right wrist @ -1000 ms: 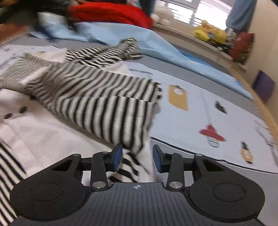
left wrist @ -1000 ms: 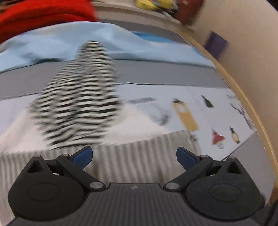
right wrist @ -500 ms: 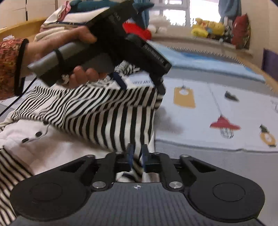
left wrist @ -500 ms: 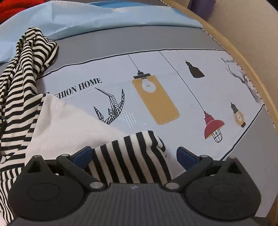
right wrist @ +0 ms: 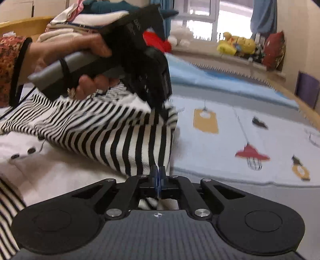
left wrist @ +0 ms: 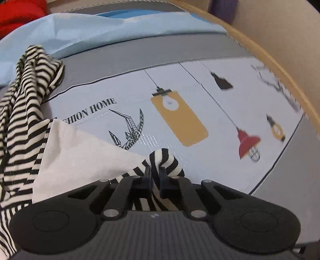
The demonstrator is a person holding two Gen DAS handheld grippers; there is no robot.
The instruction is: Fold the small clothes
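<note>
While the left gripper (left wrist: 155, 176), jaws just closed, is pinching a bunched fold of the striped garment (right wrist: 112, 138) lying on the printed mat (left wrist: 200, 104) near its grey border, the right gripper (right wrist: 159, 174) is clamping that garment's nearer hem.

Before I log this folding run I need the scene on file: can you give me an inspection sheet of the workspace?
Surface: printed lamp-pattern mat, wooden rim on its far side.
Job's things: striped garment with white panel, spread on the mat.
Clutter: light blue sheet; red cloth; folded clothes pile.
Grippers: left tongs have just closed, shut on a striped fold; right tongs have just closed, shut on the striped hem.
Cables: dark lead trailing below the left hand.
Surroundings: window, plush toys on the ledge.
</note>
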